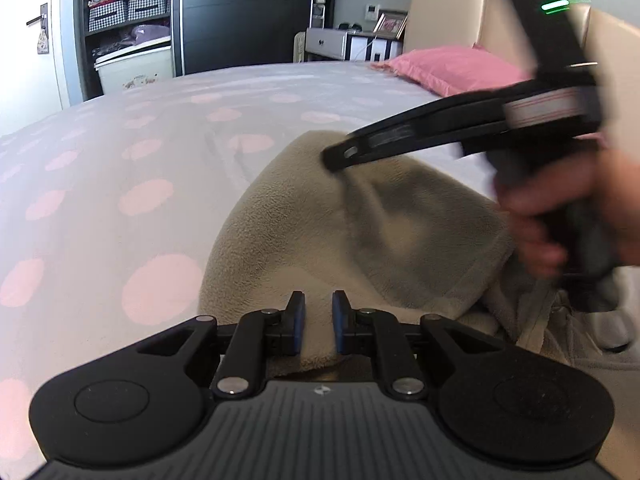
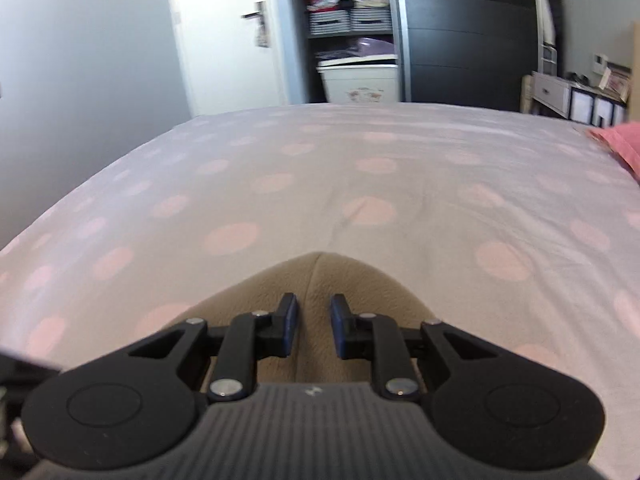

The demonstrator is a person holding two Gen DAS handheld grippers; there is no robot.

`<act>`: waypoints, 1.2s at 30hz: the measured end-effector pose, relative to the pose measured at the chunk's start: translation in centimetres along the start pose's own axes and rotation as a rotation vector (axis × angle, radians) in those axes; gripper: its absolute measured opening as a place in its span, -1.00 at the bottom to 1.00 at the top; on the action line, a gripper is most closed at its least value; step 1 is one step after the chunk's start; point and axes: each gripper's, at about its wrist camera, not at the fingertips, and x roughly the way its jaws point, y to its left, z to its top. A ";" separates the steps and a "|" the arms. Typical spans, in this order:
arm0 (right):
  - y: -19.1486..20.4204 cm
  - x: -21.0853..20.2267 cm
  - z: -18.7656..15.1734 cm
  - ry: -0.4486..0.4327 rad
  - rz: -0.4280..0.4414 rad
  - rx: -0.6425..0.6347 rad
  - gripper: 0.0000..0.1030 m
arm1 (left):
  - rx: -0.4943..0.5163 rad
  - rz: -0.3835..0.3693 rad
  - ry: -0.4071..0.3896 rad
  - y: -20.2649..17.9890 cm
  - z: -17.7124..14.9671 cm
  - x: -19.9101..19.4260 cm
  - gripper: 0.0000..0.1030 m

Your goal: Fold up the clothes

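A beige fleece garment [image 1: 320, 216] lies bunched on the bed near me. My left gripper [image 1: 319, 322] is shut on a fold of it, with the fabric pinched between the blue pads. My right gripper [image 2: 313, 326] is also shut on a ridge of the same beige garment [image 2: 316, 276]. In the left wrist view the right gripper [image 1: 340, 158] comes in from the right, held by a hand, and lifts the cloth into a peak above the bed.
The bed has a pale sheet with pink dots [image 1: 120, 152]. A pink pillow [image 1: 452, 68] lies at the headboard on the right. A dark wardrobe [image 1: 244, 16], open shelves with boxes [image 1: 128, 8] and a nightstand [image 1: 344, 42] stand beyond the bed.
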 end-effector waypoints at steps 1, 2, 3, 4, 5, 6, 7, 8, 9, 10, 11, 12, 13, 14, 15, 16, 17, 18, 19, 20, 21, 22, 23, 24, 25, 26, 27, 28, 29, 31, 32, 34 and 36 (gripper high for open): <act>-0.1 0.9 -0.1 0.014 -0.019 0.019 -0.59 | 0.003 -0.002 -0.003 0.0 -0.1 0.2 -0.77; -0.3 1.9 -0.5 0.031 -0.031 0.029 -0.59 | 0.007 -0.004 -0.007 0.1 -0.3 0.3 -0.77; -0.4 2.8 -0.8 0.047 -0.044 0.040 -0.58 | 0.010 -0.006 -0.010 0.1 -0.4 0.5 -0.77; -0.5 3.8 -1.1 0.065 -0.056 0.050 -0.59 | 0.011 -0.007 -0.007 0.1 -0.7 0.7 -0.77; -0.7 4.7 -1.7 0.091 -0.068 0.063 -0.59 | 0.011 -0.008 -0.001 0.2 -0.9 1.0 -0.77; -0.9 5.5 -2.1 0.112 -0.077 0.075 -0.60 | 0.011 -0.004 0.000 0.2 -1.1 1.2 -0.77; -1.0 5.9 -2.5 0.112 -0.078 0.083 -0.60 | 0.007 -0.001 -0.001 0.2 -1.3 1.4 -0.77; -1.2 6.1 -2.9 0.109 -0.077 0.091 -0.60 | 0.000 0.000 -0.001 0.3 -1.4 1.6 -0.77; -1.3 6.3 -3.0 0.105 -0.077 0.091 -0.60 | -0.004 0.005 0.000 0.3 -1.4 1.8 -0.77; -1.3 6.3 -3.0 0.105 -0.077 0.090 -0.60 | -0.006 0.013 0.001 0.3 -1.3 1.9 -0.76; -1.2 6.4 -2.8 0.110 -0.079 0.087 -0.60 | -0.010 0.021 0.004 0.2 -1.2 2.0 -0.75; -1.1 6.5 -2.6 0.116 -0.083 0.080 -0.60 | -0.012 0.028 0.008 0.1 -1.0 2.0 -0.74; -0.8 6.3 -2.3 0.121 -0.092 0.066 -0.59 | -0.004 0.030 0.010 0.0 -0.7 1.8 -0.74; -0.5 5.8 -1.8 0.127 -0.093 0.046 -0.59 | 0.016 0.027 -0.008 -0.2 -0.4 1.1 -0.74; -0.4 4.9 -1.1 0.130 -0.076 0.030 -0.59 | 0.041 0.020 -0.037 -0.3 -0.1 0.3 -0.69; -0.8 3.9 -0.4 0.124 -0.041 0.036 -0.57 | 0.046 0.011 -0.069 -0.2 0.3 -0.4 -0.62; -1.5 2.7 0.5 0.105 0.005 0.046 -0.56 | 0.042 0.000 -0.102 0.0 0.7 -1.2 -0.57; -2.4 1.5 1.3 0.081 0.025 0.051 -0.43 | 0.030 0.009 -0.131 0.4 1.3 -1.7 -0.52; -3.3 0.5 2.0 0.061 0.020 0.051 -0.13 | 0.010 0.032 -0.138 0.9 1.8 -1.8 -0.47; -4.3 -0.3 2.6 0.058 0.013 0.035 -0.01 | -0.013 0.056 -0.134 1.6 2.4 -1.7 -0.44; -5.2 -0.7 2.9 0.077 0.000 0.021 0.07 | -0.032 0.063 -0.104 2.3 2.7 -1.2 -0.34; -6.2 -0.9 2.9 0.104 -0.008 0.007 0.07 | -0.049 0.061 -0.060 3.0 2.9 -0.4 -0.11; -7.1 -1.0 2.5 0.135 -0.010 -0.007 0.08 | -0.067 0.059 -0.015 3.7 3.0 0.4 -0.07; -7.9 -0.9 1.9 0.171 -0.016 -0.020 0.09 | -0.084 0.056 0.029 4.4 3.2 1.2 -0.07; -8.3 -0.7 1.3 0.192 -0.009 -0.021 0.09 | -0.083 0.063 0.065 4.8 3.2 2.0 -0.06; -8.7 -0.5 0.6 0.214 -0.002 -0.023 0.10 | -0.073 0.076 0.097 5.1 3.2 2.8 -0.06; -9.1 -0.3 0.0 0.235 0.005 -0.024 0.10 | -0.083 0.095 0.125 5.4 3.1 3.7 -0.05; -9.4 -0.1 -0.6 0.252 0.013 -0.025 0.10 | -0.105 0.117 0.151 5.9 3.1 4.5 0.03; -9.4 0.1 -1.2 0.253 0.023 -0.023 0.08 | -0.143 0.129 0.174 6.5 2.9 5.4 0.08; -9.2 0.8 -2.1 0.261 0.021 -0.018 0.02 | -0.195 0.139 0.168 7.2 2.3 6.5 0.13; -9.1 1.1 -2.6 0.259 0.015 -0.014 0.02 | -0.191 0.150 0.156 7.2 2.0 6.8 0.13; -8.8 1.5 -3.4 0.254 0.001 -0.011 -0.07 | -0.149 0.183 0.141 6.3 1.9 7.3 0.13; -8.2 1.5 -3.6 0.252 -0.016 -0.046 -0.23 | -0.121 0.202 0.134 5.5 2.0 7.2 -0.06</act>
